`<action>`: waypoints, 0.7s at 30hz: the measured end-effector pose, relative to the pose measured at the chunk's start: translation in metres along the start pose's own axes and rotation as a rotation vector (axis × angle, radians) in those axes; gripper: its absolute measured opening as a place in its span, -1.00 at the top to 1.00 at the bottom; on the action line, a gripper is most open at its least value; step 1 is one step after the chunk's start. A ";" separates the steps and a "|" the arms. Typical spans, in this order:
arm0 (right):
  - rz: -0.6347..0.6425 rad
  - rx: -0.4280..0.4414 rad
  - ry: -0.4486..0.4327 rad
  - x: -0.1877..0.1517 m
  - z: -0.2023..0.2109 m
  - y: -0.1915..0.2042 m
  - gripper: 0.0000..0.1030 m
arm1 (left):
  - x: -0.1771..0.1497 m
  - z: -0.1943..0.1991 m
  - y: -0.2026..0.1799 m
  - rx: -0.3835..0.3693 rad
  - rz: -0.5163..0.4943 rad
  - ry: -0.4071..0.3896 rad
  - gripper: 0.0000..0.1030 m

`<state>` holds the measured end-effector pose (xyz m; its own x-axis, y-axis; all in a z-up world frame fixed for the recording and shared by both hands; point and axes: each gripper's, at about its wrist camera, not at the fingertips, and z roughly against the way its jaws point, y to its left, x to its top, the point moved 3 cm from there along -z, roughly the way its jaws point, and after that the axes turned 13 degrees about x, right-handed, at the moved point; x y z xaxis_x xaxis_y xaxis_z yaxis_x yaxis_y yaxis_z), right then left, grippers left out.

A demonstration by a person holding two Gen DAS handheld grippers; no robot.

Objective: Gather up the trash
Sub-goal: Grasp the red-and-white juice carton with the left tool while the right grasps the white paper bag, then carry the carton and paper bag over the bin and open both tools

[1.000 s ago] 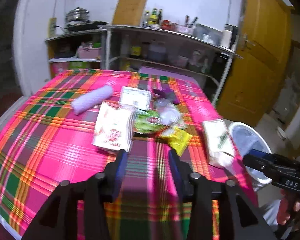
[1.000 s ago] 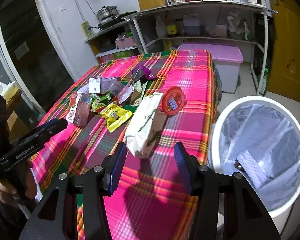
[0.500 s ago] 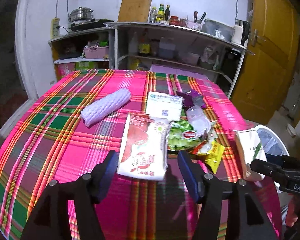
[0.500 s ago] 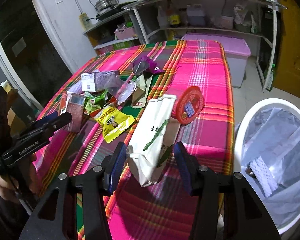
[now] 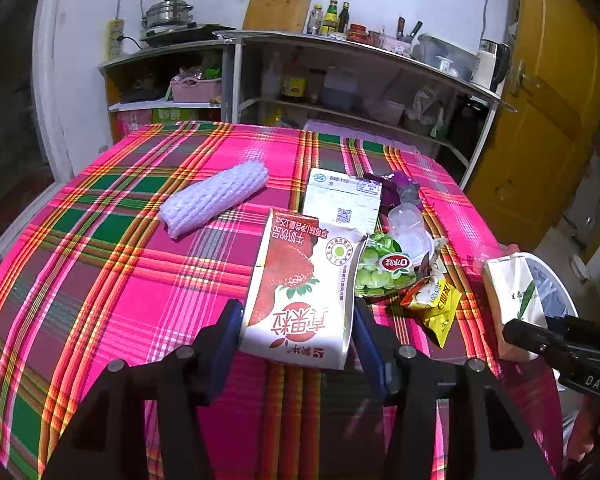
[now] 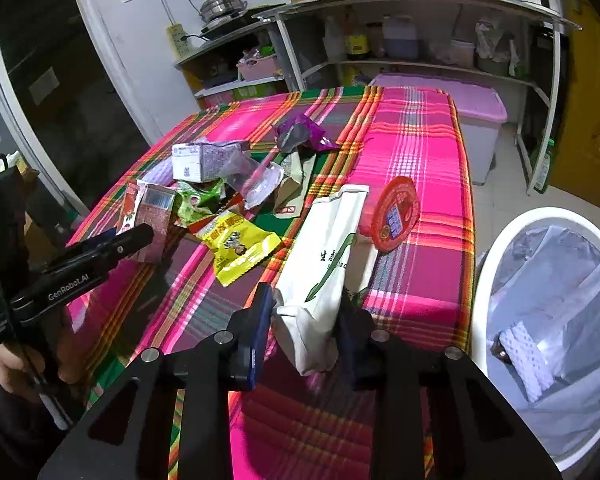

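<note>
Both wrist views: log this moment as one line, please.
left tool: closing around strawberry milk carton | right tool: shut on white paper bag | bin: beside table, lined

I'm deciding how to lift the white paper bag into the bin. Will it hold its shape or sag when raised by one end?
The white paper bag looks crumpled where the right gripper pinches it, so it is probably thin and light. Held by that end alone, its long body will likely droop. It appears empty and unlikely to break.
</note>
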<state>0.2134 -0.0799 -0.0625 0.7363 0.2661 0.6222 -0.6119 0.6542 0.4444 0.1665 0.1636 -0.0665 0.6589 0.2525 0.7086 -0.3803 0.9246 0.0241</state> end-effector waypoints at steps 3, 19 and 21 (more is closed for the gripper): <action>0.016 0.005 -0.013 0.000 0.007 0.005 0.41 | -0.003 0.008 0.002 0.005 0.012 -0.011 -0.05; 0.064 0.010 -0.089 -0.020 0.066 0.026 0.41 | -0.017 0.086 -0.025 -0.042 0.002 -0.101 -0.05; 0.070 0.005 -0.103 -0.022 0.075 0.027 0.41 | -0.019 0.098 -0.032 -0.056 -0.003 -0.113 -0.05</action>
<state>0.1589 -0.1207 -0.0155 0.6585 0.2367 0.7144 -0.6625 0.6327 0.4010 0.1022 0.1015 -0.0119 0.5817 0.2191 0.7833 -0.3394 0.9406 -0.0110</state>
